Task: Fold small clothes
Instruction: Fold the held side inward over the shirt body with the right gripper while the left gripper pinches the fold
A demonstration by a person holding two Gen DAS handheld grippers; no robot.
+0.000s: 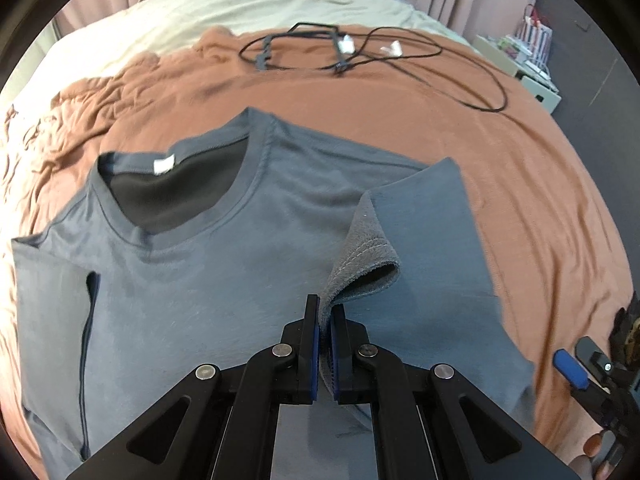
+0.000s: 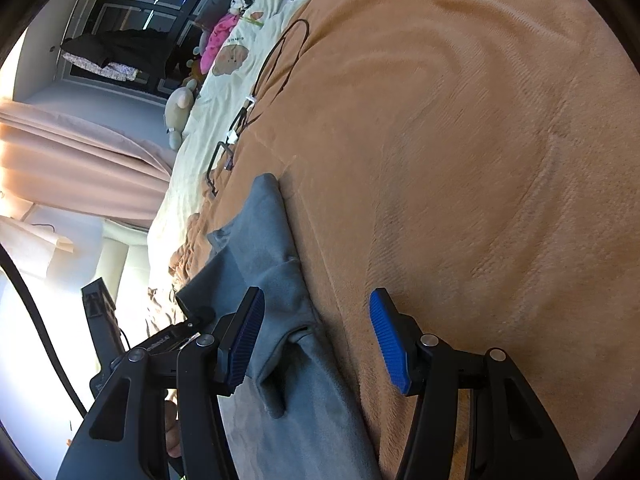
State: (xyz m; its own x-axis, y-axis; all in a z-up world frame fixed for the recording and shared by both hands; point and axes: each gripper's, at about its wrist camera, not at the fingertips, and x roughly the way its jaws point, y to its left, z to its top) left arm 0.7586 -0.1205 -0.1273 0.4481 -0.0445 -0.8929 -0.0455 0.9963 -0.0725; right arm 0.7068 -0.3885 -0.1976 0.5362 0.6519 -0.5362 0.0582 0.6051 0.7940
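The left hand-held gripper (image 1: pixel 325 320) is clamped tight on the hemmed edge of one short sleeve, lifted and curled over the chest of the slate-blue cotton T-shirt (image 1: pixel 200 280); the shirt lies front-up and flat on a rust-brown fleece blanket (image 1: pixel 400 108) spread over the bed; the right hand-held gripper (image 2: pixel 316 336) is spread wide, holding nothing, its blue pads straddling the shirt's side edge; a looped black cable (image 1: pixel 400 56) lies beyond the collar.
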